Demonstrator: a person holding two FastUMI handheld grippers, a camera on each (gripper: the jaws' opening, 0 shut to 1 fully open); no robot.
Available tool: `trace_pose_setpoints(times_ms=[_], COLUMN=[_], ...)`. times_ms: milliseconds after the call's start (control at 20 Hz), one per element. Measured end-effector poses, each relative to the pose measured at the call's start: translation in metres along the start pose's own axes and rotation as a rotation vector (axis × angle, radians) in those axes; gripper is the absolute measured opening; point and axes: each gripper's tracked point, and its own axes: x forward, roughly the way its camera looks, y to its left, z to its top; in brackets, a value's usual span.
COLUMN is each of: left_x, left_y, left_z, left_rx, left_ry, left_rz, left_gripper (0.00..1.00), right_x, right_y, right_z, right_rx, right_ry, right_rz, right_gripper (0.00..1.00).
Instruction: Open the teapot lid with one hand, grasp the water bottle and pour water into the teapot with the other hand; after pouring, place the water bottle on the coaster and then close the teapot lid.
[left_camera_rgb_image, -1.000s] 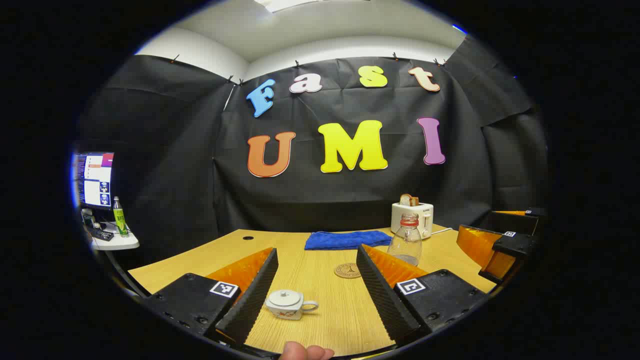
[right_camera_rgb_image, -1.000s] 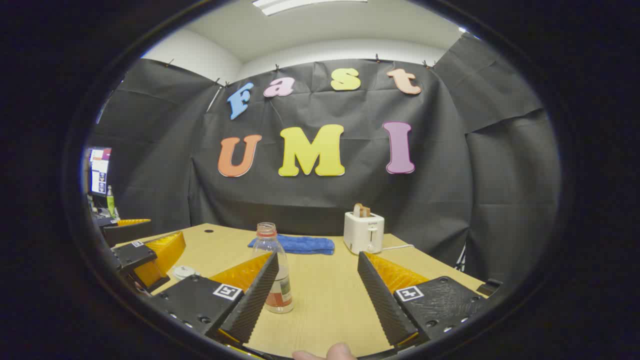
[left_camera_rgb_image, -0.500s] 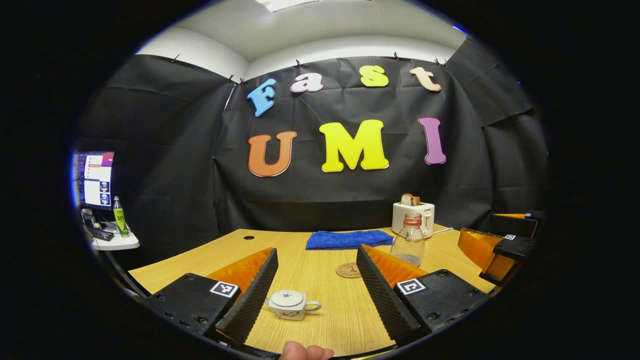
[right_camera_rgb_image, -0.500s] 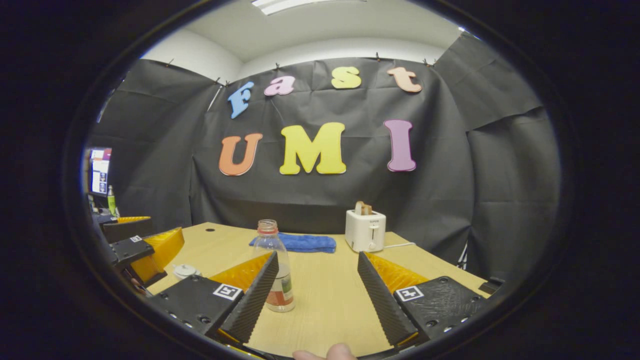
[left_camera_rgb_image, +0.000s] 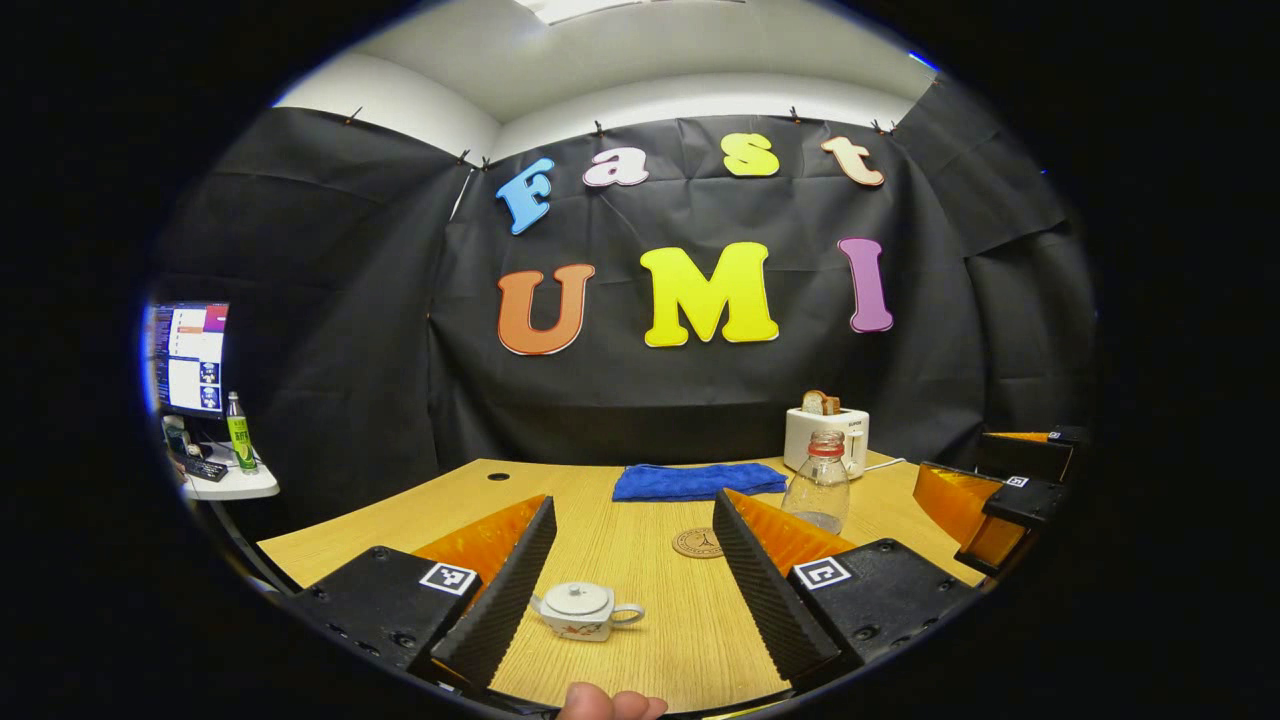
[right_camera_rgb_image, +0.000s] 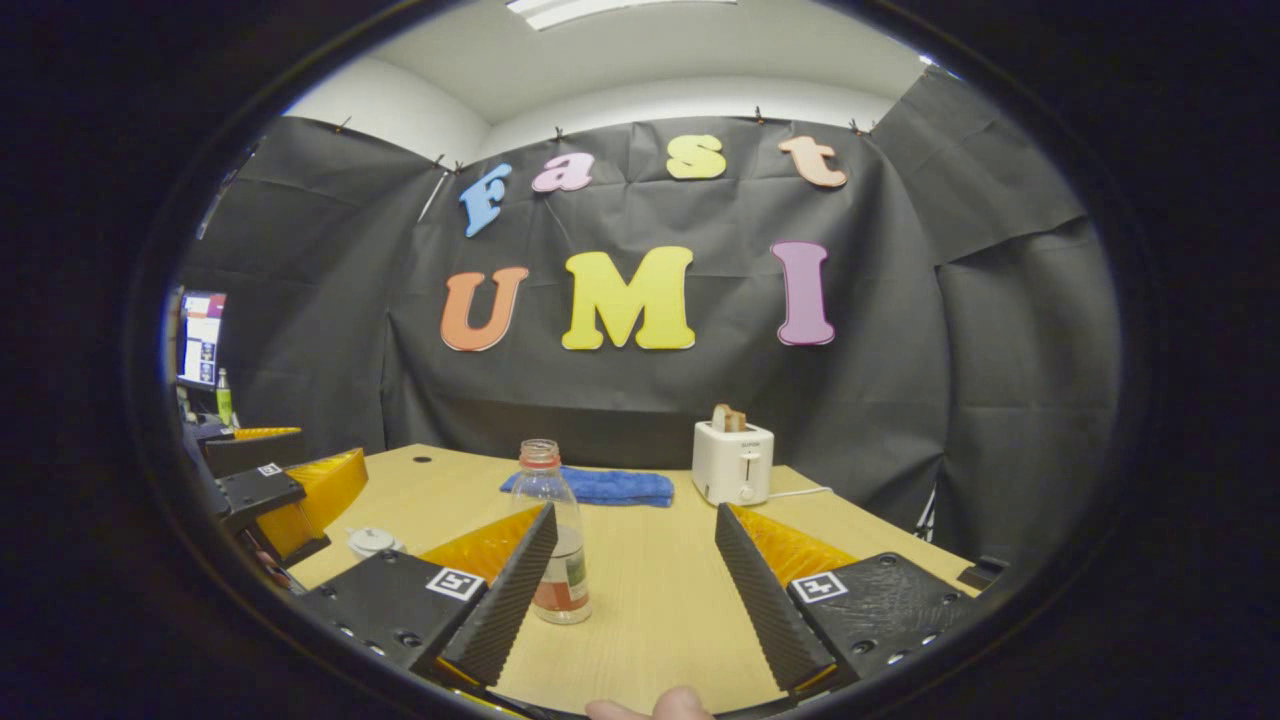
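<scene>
left gripper view has the left gripper (left_camera_rgb_image: 630, 560) with its jaws spread wide and empty, hovering above the worktop (left_camera_rgb_image: 600, 520). the teapot (left_camera_rgb_image: 583, 612) sits low between them, nearer the left finger, its lid (left_camera_rgb_image: 576, 598) on. beyond it lies the coaster (left_camera_rgb_image: 698, 542), with the water bottle (left_camera_rgb_image: 820, 483) farther right and uncapped, a little liquid at its bottom. right gripper view has the right gripper (right_camera_rgb_image: 632, 570) equally wide open and holding nothing; the bottle stands just behind its left finger, off the centre line.

likely trouble from here: the lid knob is small, so a closing pinch that is off centre could slip off it or tip the light teapot. the bottle is not between the right jaws, so closing without first shifting left would miss it or knock it over, and with no cap it would spill. the blue cloth (left_camera_rgb_image: 697, 480) and toaster (left_camera_rgb_image: 826, 435) stand well back, out of the way.
</scene>
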Motion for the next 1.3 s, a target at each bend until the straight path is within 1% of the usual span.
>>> trace_pose_setpoints(times_ms=[100, 150, 200, 250, 350, 400, 600, 700, 950, 1000, 1050, 1300], left_x=[-0.001, -0.001, 0.0, 0.0, -0.001, 0.0, -0.004, -0.008, -0.008, -0.006, -0.003, 0.016], left_y=[0.0, 0.0, -0.001, -0.001, -0.001, -0.002, 0.004, 0.005, 0.018, 0.018, 0.018, 0.028], left_z=[0.001, 0.0, 0.0, 0.0, 0.0, -0.001, 0.001, -0.007, -0.037, -0.045, -0.051, -0.067], left_rx=[0.001, -0.001, -0.004, -0.004, -0.003, -0.003, 0.015, 0.019, 0.01, 0.008, 0.008, 0.003], left_ry=[-0.002, -0.001, -0.001, 0.001, -0.001, 0.001, -0.007, 0.003, 0.068, 0.087, 0.105, 0.158], left_rz=[-0.002, -0.004, -0.006, -0.007, -0.007, -0.01, 0.009, 0.009, 0.033, 0.033, 0.032, 0.019], left_gripper=[0.99, 0.99, 0.99, 0.99, 0.99, 0.99, 0.99, 0.99, 0.99, 0.94, 0.99, 0.99], right_x=[0.0, 0.0, 0.0, 0.0, 0.0, 0.0, 0.005, 0.005, 0.007, 0.008, 0.009, 0.014], right_y=[0.002, 0.002, 0.002, 0.003, 0.003, 0.003, 0.005, 0.002, -0.011, -0.013, -0.015, -0.02], right_z=[-0.001, -0.002, -0.001, -0.002, -0.003, -0.003, -0.008, -0.016, -0.028, -0.03, -0.032, -0.04], right_rx=[-0.001, -0.002, -0.004, -0.005, -0.005, -0.005, -0.01, -0.008, -0.023, -0.026, -0.025, -0.02], right_ry=[0.0, 0.001, 0.0, 0.001, 0.0, -0.001, 0.002, 0.009, 0.018, 0.021, 0.024, 0.047], right_rz=[0.0, 0.002, 0.003, 0.003, 0.006, 0.01, 0.035, 0.038, 0.013, 0.007, 0.003, -0.002], right_gripper=[0.98, 0.95, 0.95, 0.98, 0.98, 0.95, 0.95, 0.95, 0.95, 0.95, 0.95, 0.95])
